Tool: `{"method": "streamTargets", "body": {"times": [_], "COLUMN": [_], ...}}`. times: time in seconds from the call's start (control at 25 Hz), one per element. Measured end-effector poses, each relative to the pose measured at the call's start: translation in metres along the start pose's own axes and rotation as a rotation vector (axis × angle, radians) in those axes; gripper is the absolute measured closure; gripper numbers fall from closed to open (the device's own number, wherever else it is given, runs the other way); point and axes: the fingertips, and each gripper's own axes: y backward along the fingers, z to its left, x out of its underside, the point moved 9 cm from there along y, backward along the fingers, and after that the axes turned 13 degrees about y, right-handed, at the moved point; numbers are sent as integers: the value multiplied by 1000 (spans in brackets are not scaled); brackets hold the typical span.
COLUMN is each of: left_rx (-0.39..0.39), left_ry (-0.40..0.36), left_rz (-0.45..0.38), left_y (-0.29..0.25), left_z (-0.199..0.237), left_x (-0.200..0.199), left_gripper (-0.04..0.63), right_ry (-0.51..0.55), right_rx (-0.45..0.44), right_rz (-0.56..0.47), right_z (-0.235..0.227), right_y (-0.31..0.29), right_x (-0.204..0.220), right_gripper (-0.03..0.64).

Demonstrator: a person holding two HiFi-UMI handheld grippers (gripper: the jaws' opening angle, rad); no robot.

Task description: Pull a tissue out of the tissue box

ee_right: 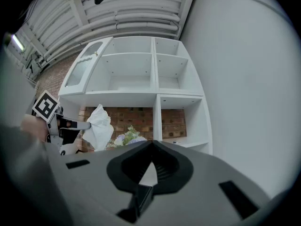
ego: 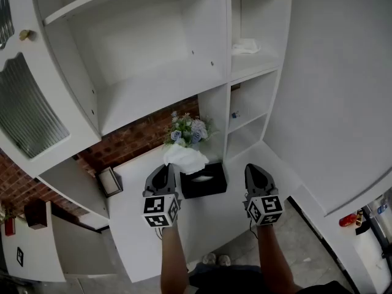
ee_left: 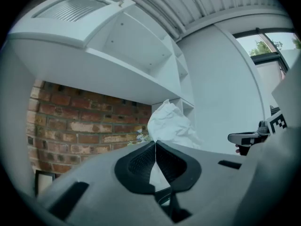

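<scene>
A black tissue box [ego: 207, 183] stands on the white counter [ego: 141, 237], in front of the brick wall. My left gripper [ego: 166, 168] is shut on a crumpled white tissue [ego: 185, 157], held up just above the box's left end. In the left gripper view the tissue [ee_left: 169, 125] bulges out past the closed jaws of the left gripper [ee_left: 155, 143]. The right gripper view also shows the tissue [ee_right: 99, 126] hanging from the left gripper [ee_right: 87, 125]. My right gripper [ego: 257, 169] hovers right of the box. The right gripper [ee_right: 151, 145] has its jaws together with nothing between them.
White shelving [ego: 153, 60] rises behind the counter, with a folded white cloth [ego: 245, 46] on an upper right shelf. A bunch of blue and white flowers [ego: 187, 129] stands behind the box. A small framed object [ego: 110, 181] sits to the left. A white wall [ego: 331, 90] closes the right side.
</scene>
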Motion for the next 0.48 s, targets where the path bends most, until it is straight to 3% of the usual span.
{"method": "streamTargets", "body": {"times": [0.48], "left_rx": [-9], "left_ry": [-4], "left_rz": [21], "left_y": [11], "left_z": [6], "left_x": [18], "left_gripper": [586], "right_ry": [38], "right_rx": [-21], "right_rz": [12], "right_z": [13], "right_y": [4], "right_x": [-4], "right_gripper": [618]}}
